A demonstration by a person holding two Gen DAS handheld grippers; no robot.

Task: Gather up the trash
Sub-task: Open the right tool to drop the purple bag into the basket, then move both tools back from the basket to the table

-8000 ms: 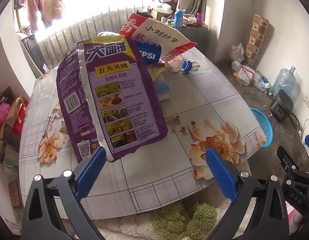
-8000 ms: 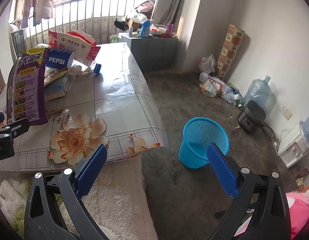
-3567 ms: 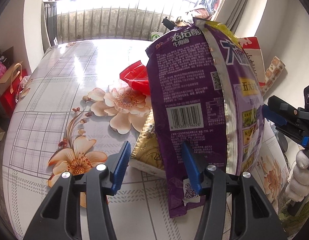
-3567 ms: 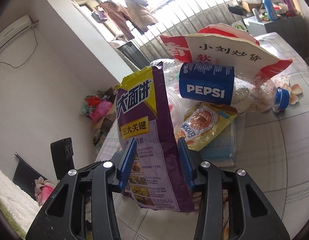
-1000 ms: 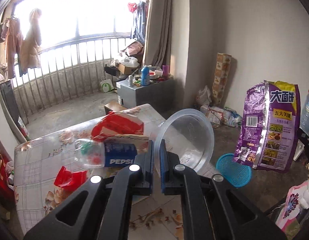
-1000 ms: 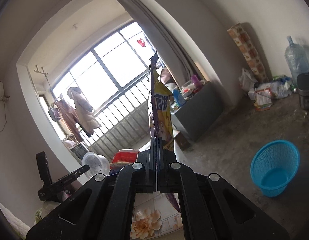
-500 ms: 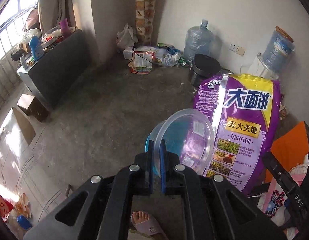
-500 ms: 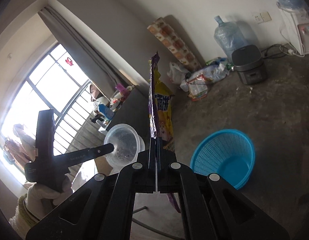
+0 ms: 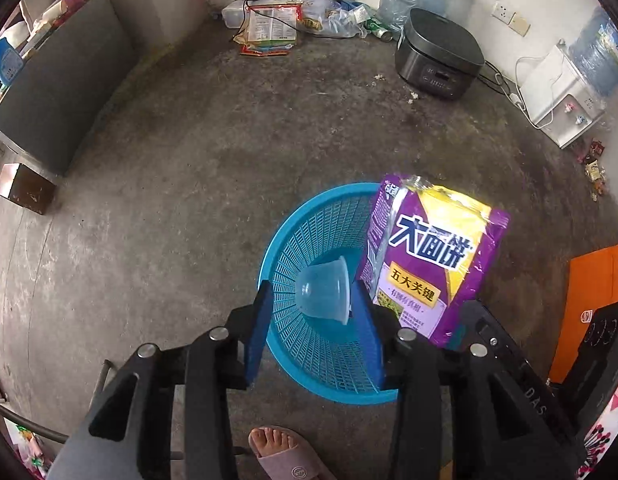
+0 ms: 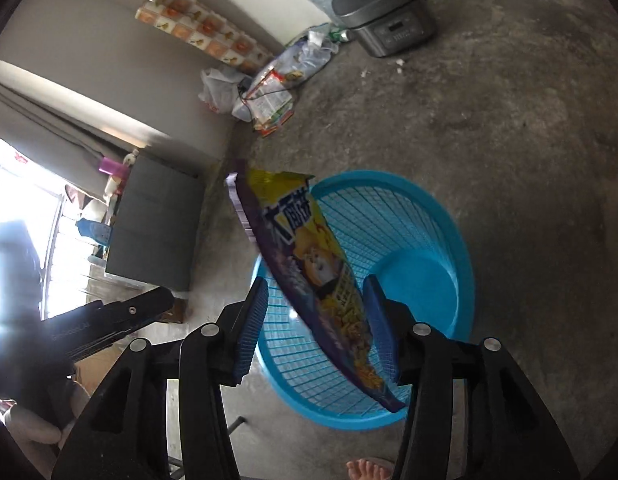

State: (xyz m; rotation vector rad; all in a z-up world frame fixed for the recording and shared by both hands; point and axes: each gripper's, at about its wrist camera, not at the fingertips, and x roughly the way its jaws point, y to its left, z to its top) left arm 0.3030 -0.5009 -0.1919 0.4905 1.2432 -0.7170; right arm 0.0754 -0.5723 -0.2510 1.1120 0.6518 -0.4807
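Note:
A blue mesh waste basket [image 9: 293, 236] stands on the concrete floor below both grippers; it also shows in the right wrist view [image 10: 425, 220]. My left gripper [image 9: 313, 320] is open above it, and a clear plastic cup [image 9: 323, 294] is loose inside the basket between the fingers. My right gripper [image 10: 319, 328] is open over the basket, and the purple and yellow snack bag [image 10: 309, 272] tilts loose between its jaws, over the rim. The bag also shows in the left wrist view [image 9: 433, 256], at the basket's right side.
A black rice cooker [image 9: 439, 54] and a pile of bags and wrappers [image 9: 277, 20] lie by the far wall. A white water dispenser [image 9: 557, 96] stands at the right, a dark cabinet [image 9: 57, 80] at the left. A sandalled foot [image 9: 285, 454] is near the basket.
Both grippers have opened over the basket. The clear cup has dropped out of the left gripper into the basket, and the snack bag has come free of the right gripper's jaws.

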